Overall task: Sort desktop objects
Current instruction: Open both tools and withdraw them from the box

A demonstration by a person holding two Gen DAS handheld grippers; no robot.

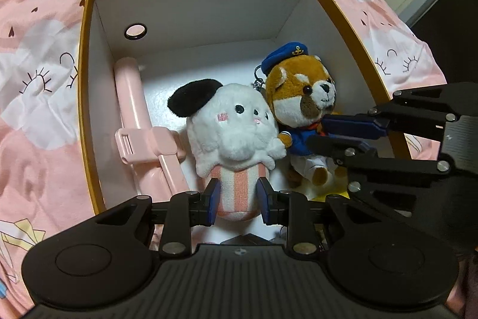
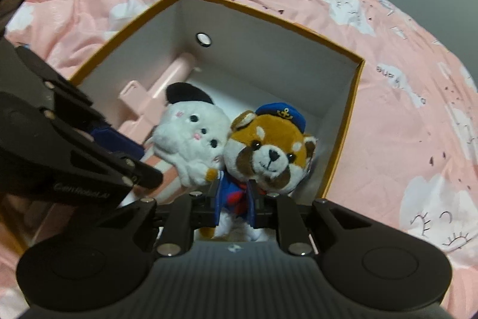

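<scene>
Left gripper [image 1: 238,199] clamps the white plush [image 1: 236,133]; right gripper [image 2: 234,207] clamps the sailor plush [image 2: 269,151] inside the box [image 1: 86,85].

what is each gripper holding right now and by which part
Left gripper: white plush dog with black ear, by its pink-striped lower body. Right gripper: brown plush dog in blue sailor suit, by its torso.

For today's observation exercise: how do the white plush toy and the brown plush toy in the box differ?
The white plush toy has one black ear and a pink striped lower body; the brown plush toy wears a blue cap and blue jacket. The left gripper clamps the white one, the right gripper the brown one. Both sit side by side, touching, inside the box.
</scene>
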